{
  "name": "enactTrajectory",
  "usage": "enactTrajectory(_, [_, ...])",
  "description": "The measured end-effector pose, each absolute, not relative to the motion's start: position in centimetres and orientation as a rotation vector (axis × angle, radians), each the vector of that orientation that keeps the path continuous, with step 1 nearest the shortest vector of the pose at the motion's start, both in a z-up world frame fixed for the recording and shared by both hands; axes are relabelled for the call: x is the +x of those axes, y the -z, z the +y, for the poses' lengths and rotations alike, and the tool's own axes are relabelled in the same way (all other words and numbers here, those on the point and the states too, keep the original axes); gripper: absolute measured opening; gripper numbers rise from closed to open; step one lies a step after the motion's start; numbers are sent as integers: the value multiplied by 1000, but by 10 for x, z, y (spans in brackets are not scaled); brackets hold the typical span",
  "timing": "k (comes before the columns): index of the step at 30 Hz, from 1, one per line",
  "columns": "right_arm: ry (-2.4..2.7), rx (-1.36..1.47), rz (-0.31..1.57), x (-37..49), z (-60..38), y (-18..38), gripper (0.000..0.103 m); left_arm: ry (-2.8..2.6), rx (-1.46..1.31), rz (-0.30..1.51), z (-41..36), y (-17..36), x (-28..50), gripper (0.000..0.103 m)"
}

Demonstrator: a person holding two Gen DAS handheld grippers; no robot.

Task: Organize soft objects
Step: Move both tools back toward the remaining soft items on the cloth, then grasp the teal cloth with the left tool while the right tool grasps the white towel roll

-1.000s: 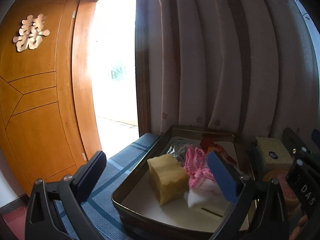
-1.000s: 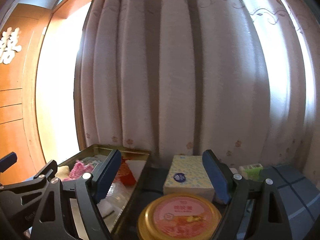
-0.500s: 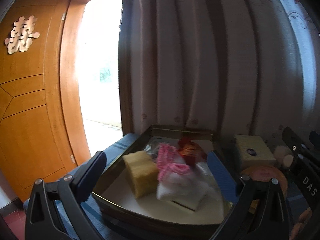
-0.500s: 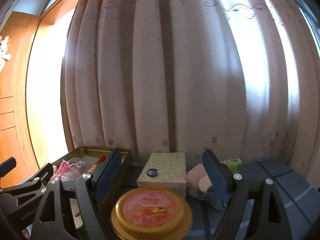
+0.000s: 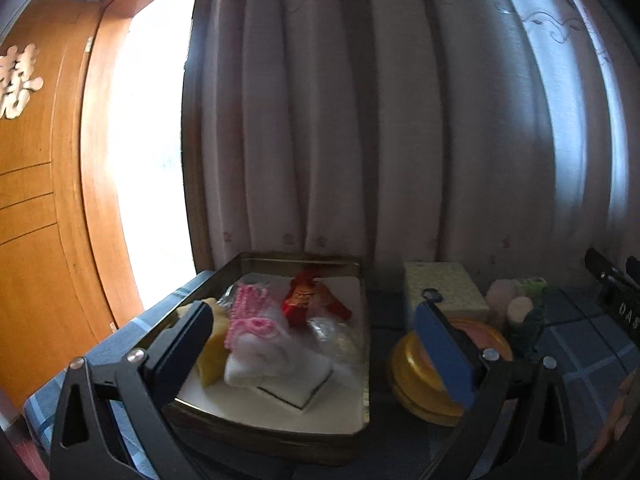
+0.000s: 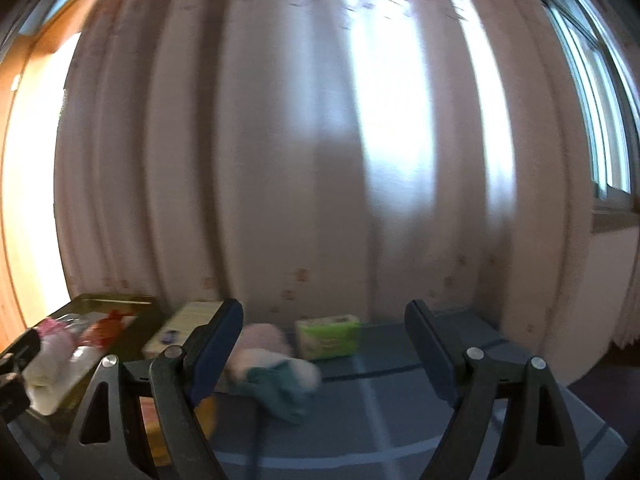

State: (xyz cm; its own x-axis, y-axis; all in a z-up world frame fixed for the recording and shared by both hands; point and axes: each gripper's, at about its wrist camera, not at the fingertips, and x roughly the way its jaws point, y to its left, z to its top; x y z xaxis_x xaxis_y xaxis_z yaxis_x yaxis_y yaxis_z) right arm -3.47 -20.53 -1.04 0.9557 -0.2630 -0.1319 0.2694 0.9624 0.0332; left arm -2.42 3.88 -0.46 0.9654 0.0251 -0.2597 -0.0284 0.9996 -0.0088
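Note:
A gold metal tray (image 5: 362, 360) holds a yellow sponge (image 5: 214, 354), a pink knit piece (image 5: 252, 312), a white cloth (image 5: 264, 364), a red charm (image 5: 306, 296) and clear plastic (image 5: 336, 336). My left gripper (image 5: 316, 352) is open and empty, hovering in front of the tray. My right gripper (image 6: 324, 348) is open and empty. Ahead of it on the blue checked cloth (image 6: 400, 420) lies a soft pile: a pale pink plush (image 6: 264, 338) and a teal cloth (image 6: 288, 394). The tray also shows at the left of the right wrist view (image 6: 132, 334).
A round gold tin with a pink lid (image 5: 408, 380) and a pale yellow box (image 5: 444, 288) sit right of the tray. A green packet (image 6: 328, 334) lies by the curtain (image 6: 300, 160). A wooden door (image 5: 32, 200) is at the left.
Both views have swung to the right. The tray has slid left in both views, and the pink plush, teal cloth and green packet have come in front of my right gripper.

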Motion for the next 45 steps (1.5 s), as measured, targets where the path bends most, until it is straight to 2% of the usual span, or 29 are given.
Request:
enactTrajectory(13, [324, 49, 187, -41, -264, 12, 85, 97, 35, 267, -19, 2, -27, 102])
enactTrajectory(15, [320, 44, 198, -41, -270, 13, 85, 139, 62, 265, -38, 2, -26, 95])
enactTrajectory(19, [326, 47, 202, -44, -283, 14, 85, 211, 112, 280, -76, 2, -23, 93])
enactTrajectory(21, [326, 68, 199, -46, -290, 14, 85, 246, 123, 301, -93, 3, -19, 85])
enactTrajectory(23, [320, 81, 204, -46, -297, 14, 85, 262, 139, 327, -112, 4, -14, 85])
enactTrajectory(25, [319, 100, 203, -48, -302, 14, 85, 271, 158, 370, -132, 6, -7, 84])
enactTrajectory(27, [316, 129, 196, -50, -308, 14, 85, 273, 188, 431, -152, 11, 3, 72])
enactTrajectory(29, [320, 161, 188, -52, -314, 14, 85, 258, 211, 507, -169, 18, 16, 67])
enactTrajectory(33, [329, 239, 180, -57, -329, 16, 85, 178, 185, 702, -189, 36, 47, 67])
enactTrajectory(41, [324, 315, 194, -59, -343, 20, 85, 79, 154, 846, -205, 55, 75, 64])
enactTrajectory(43, [321, 308, 195, -59, -341, 20, 85, 97, 138, 856, -206, 57, 77, 53])
enactTrajectory(45, [322, 298, 193, -58, -339, 20, 85, 146, 99, 863, -203, 58, 77, 27])
